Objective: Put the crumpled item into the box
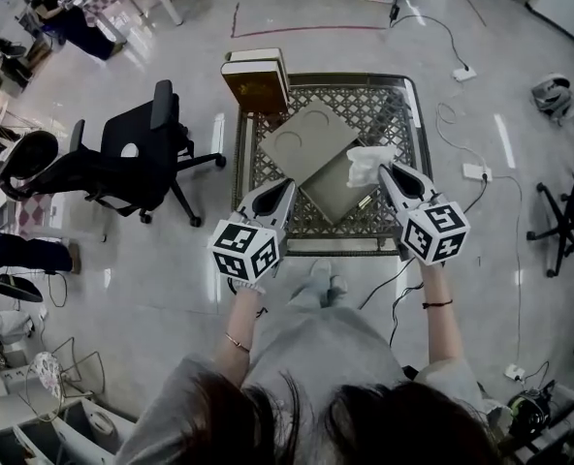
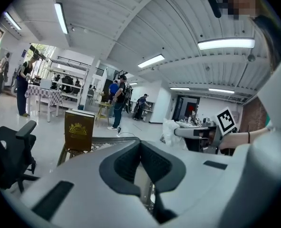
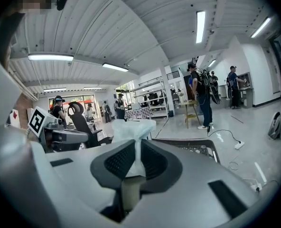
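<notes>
A crumpled white item (image 1: 367, 166) sticks out of my right gripper (image 1: 384, 170), which is shut on it above the right part of the lattice table (image 1: 396, 114). In the right gripper view the crumpled item (image 3: 132, 128) rises from between the closed jaws. The grey-green box (image 1: 337, 198) lies open on the table just left of the item, its lid (image 1: 310, 142) lying tilted beside it. My left gripper (image 1: 288, 185) hangs at the box's left front corner, shut and empty. The left gripper view shows my right gripper (image 2: 196, 132) with the white item (image 2: 171, 129).
A brown book-like case (image 1: 256, 81) stands at the table's far left corner. A black office chair (image 1: 137, 158) is left of the table. Cables and a power strip (image 1: 476, 171) lie on the floor to the right. People stand in the background.
</notes>
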`<state>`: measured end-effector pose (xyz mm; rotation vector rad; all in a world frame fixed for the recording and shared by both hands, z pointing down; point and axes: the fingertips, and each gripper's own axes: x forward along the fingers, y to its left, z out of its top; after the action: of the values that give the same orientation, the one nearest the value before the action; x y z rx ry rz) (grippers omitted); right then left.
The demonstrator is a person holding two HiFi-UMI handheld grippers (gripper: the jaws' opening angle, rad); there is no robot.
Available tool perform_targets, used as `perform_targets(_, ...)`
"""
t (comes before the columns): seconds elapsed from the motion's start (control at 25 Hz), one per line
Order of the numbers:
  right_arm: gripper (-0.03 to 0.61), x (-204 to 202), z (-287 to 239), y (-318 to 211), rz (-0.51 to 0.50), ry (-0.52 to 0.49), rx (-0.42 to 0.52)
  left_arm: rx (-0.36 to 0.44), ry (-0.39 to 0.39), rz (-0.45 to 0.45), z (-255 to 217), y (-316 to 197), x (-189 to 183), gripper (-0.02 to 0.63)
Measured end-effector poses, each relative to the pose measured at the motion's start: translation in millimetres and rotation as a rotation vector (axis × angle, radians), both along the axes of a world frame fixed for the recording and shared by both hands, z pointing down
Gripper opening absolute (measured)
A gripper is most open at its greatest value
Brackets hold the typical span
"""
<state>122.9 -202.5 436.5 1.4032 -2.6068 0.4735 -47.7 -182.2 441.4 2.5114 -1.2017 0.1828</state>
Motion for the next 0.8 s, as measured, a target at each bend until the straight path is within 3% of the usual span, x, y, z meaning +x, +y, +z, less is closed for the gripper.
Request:
perform_targets(0.44,0.055,-10.5,55.5,-36.2,-0.02,0.018,-0.131,-0.125,0.009,0.063,56.2,-30.5,10.3,0.017)
perform_targets(0.8,0.055,-20.5,99.6,-50.4,-0.112,0.047,-0.236,-0.221,0.003,0.037,95.5,-30.3,14.8,0.017)
